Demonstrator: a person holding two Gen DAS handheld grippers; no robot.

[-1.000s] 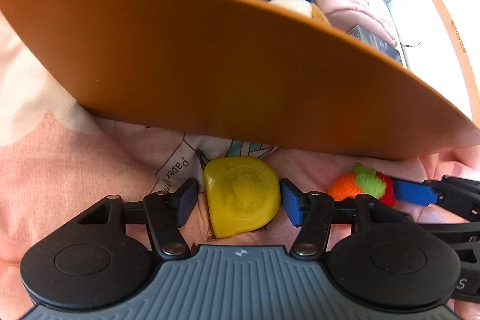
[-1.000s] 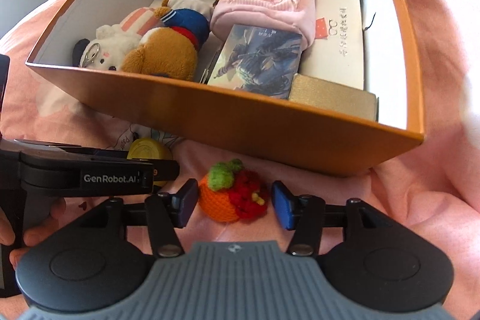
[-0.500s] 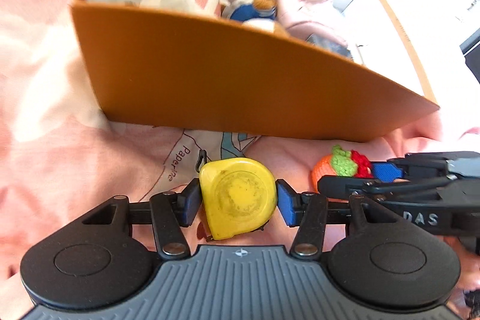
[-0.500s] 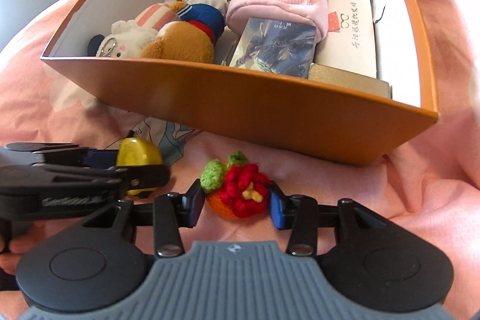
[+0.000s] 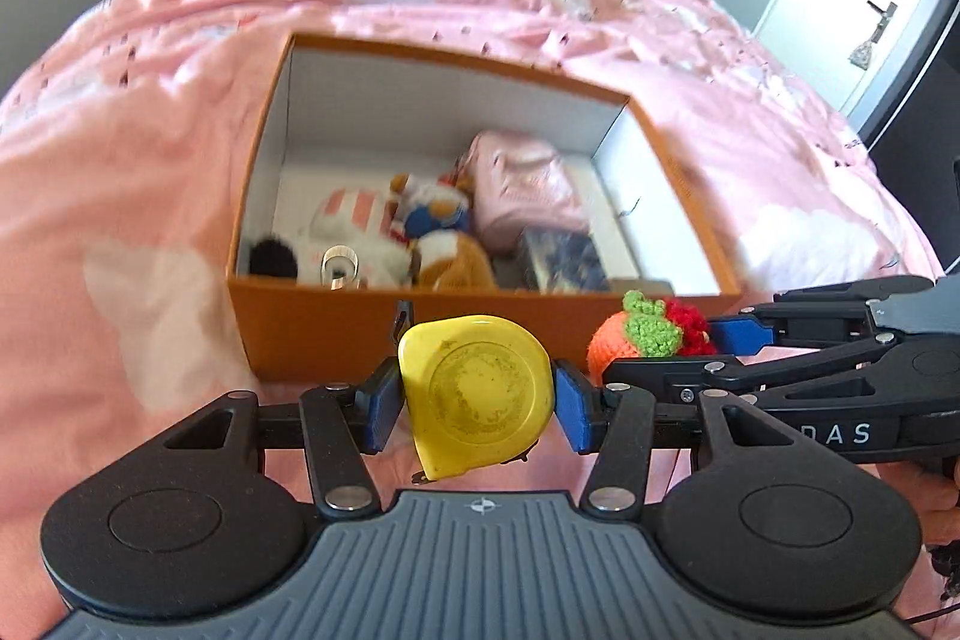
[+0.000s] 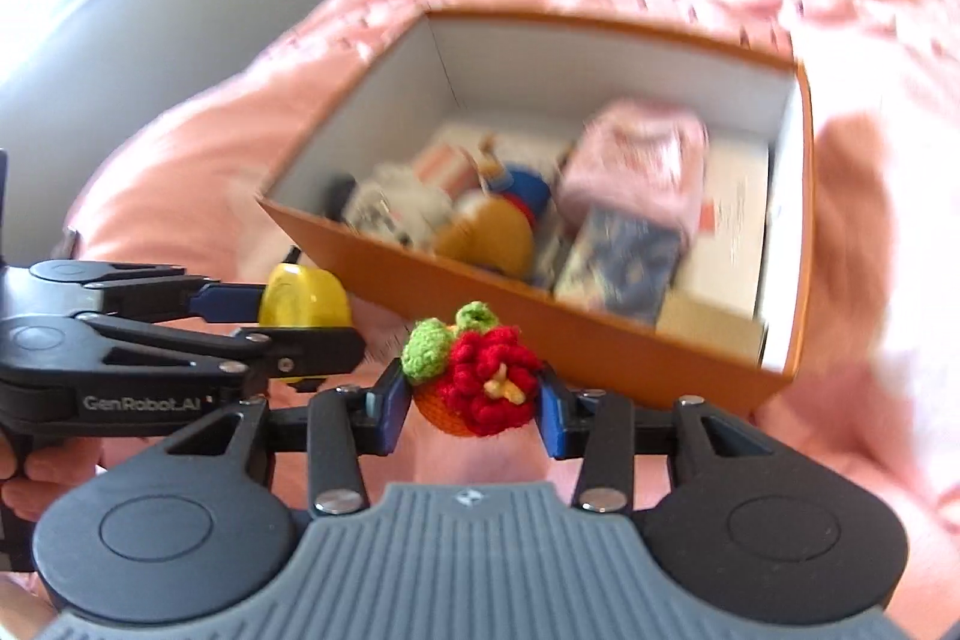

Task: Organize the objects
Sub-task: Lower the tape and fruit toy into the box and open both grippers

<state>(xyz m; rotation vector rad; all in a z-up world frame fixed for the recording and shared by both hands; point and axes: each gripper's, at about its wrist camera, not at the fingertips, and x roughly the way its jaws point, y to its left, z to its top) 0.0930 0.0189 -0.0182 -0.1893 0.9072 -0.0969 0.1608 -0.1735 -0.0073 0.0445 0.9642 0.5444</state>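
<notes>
My left gripper pinches a yellow tape measure flat-side up, both blue pads pressed to its sides; my right gripper clamps a crocheted orange-and-red fruit toy the same way. Both things hang clear of the bed, near each other, the toy at about 3 o'clock of the tape measure in the left wrist view.

At 12 o'clock of both stands the open orange box on the pink bedspread. Inside it lie plush toys toward 9 o'clock, a pink pouch and a dark printed card or booklet toward 3 o'clock.

By my reckoning most of the sorting is done: several things sit in the box, and these two are picked up but not yet over its rim. Carrying them in and letting go is left.

The box contents are smeared by blur, so I cannot read what the card is. Whether more loose things lie on the bed below my grippers is hidden.
</notes>
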